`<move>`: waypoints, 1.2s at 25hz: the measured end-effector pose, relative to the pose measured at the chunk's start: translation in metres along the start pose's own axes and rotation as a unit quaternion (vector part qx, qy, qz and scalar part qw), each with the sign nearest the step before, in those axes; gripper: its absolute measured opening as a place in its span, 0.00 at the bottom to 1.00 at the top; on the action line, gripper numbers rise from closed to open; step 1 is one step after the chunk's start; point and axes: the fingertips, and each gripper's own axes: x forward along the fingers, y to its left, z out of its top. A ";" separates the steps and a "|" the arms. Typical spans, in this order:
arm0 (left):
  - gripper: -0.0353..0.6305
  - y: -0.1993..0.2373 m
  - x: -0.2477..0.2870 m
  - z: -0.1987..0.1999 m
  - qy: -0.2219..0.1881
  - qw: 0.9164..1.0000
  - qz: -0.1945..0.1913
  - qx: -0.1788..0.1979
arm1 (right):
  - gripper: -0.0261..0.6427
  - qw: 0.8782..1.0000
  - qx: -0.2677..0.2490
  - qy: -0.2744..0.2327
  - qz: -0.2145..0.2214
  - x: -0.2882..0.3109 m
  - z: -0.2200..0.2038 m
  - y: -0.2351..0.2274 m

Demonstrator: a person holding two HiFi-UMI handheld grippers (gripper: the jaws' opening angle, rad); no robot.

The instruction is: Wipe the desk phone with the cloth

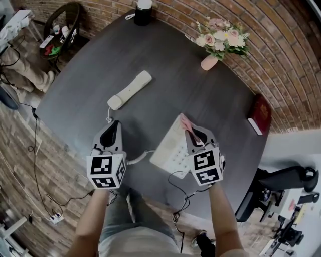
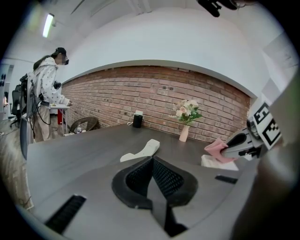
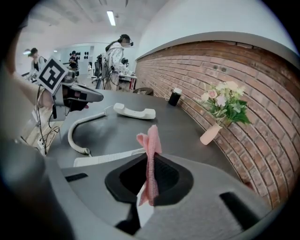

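Note:
The white desk phone base [image 1: 169, 148] lies near the table's front edge, its handset [image 1: 129, 90] off the cradle and lying further back, joined by a coiled cord [image 1: 138, 158]. My right gripper [image 1: 194, 134] hovers over the base, shut on a pink cloth [image 1: 186, 123] [image 3: 150, 161] that sticks up between its jaws. In the left gripper view the cloth [image 2: 215, 149] shows at the right above the phone base [image 2: 219, 162]. My left gripper [image 1: 113, 128] is shut and holds nothing, left of the base and in front of the handset [image 2: 141, 151].
A pink vase of flowers [image 1: 219, 41] stands at the back right, a black cup [image 1: 143, 12] at the back edge, a dark red book [image 1: 260, 114] at the right edge. The dark round table [image 1: 90, 75] abuts a brick wall. A person [image 2: 47, 91] stands far left.

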 end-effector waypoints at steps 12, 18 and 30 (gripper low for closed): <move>0.06 0.003 0.000 -0.002 0.003 1.000 0.001 0.001 | 0.07 0.996 -0.046 0.078 0.004 0.015 -0.009 0.002; 0.06 -0.001 -0.002 -0.002 0.001 1.000 -0.003 -0.002 | 0.07 0.996 -0.043 0.084 0.005 0.014 -0.013 0.004; 0.06 -0.001 -0.006 -0.001 0.000 1.000 -0.002 -0.002 | 0.07 0.995 -0.044 0.087 0.012 0.013 -0.015 0.013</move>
